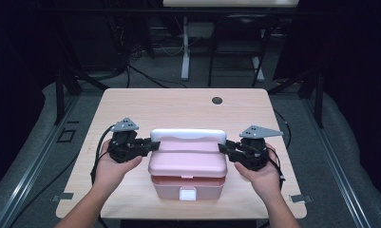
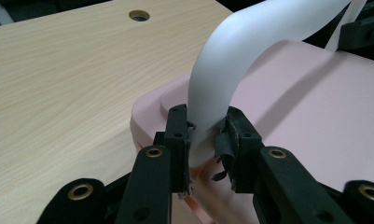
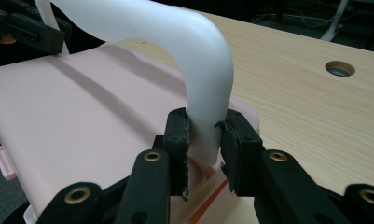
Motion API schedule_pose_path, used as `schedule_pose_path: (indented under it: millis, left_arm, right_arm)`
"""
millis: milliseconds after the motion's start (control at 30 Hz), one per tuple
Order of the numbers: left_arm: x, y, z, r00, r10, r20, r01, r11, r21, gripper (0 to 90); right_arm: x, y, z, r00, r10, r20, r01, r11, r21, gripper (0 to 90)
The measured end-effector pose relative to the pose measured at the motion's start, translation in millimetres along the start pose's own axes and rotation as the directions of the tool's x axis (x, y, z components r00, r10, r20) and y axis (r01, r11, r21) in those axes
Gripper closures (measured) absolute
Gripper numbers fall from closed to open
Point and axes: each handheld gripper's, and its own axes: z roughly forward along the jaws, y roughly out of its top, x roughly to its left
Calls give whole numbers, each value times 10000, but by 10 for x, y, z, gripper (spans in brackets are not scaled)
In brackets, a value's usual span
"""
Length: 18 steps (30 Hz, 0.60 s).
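I have a pink plastic storage box with a rounded lid [image 1: 187,164] sitting near the front edge of the light wood desk [image 1: 178,107], about midway between its left and right edges. Its white plastic carry handle [image 1: 188,135] arches over the lid, and I hold it at both ends: the left tongs [image 2: 207,140] are clamped on the handle's left leg just above the pivot, and the right tongs [image 3: 204,135] are clamped on the right leg the same way.

My worry is the grip itself. The handle is smooth and curved, and the pads [image 2: 222,144] on the left tongs look frayed, so a leg could slide out if I lift. If one side lets go, the box likely swings on the other pivot and tips. Pulling unevenly could also twist the handle or drag the box off the front edge.
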Motion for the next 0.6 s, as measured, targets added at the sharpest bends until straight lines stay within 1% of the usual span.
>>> schedule_pose_path:
  millis: [67, 200, 233, 333, 400, 433, 600]
  left_arm:
    - [1, 4, 1, 10000, -6, 19, 6, 10000, -2, 739]
    - [-3, 17, 3, 10000, -60, -48, 60, 10000, -11, 739]
    - [5, 25, -2, 10000, -52, 7, 52, 10000, 36, 739]
    - [3, 28, 2, 9999, -103, -22, 103, 9999, 29, 739]
    - [8, 32, 2, 9999, -110, 4, 110, 9999, 51, 739]
    - [8, 33, 2, 9999, -123, 5, 123, 9999, 42, 739]
    - [13, 43, -3, 9999, -129, 28, 129, 9999, 70, 738]
  right_arm:
    - [-9, 3, -5, 10000, 34, -61, -34, 10000, -18, 726]
    - [-11, 6, -1, 10000, 62, 22, -62, 10000, -70, 726]
    - [-10, 18, -1, 10000, 77, 22, -76, 10000, -57, 726]
    - [-12, 39, -1, 10000, 85, 5, -85, 9999, 104, 726]
    - [-16, 56, 0, 10000, -27, -34, 28, 9997, 232, 726]
    - [-33, 72, -4, 9998, 77, -168, -71, 9993, 362, 730]
    - [-61, 90, -4, 9993, 217, -288, -207, 9992, 344, 732]
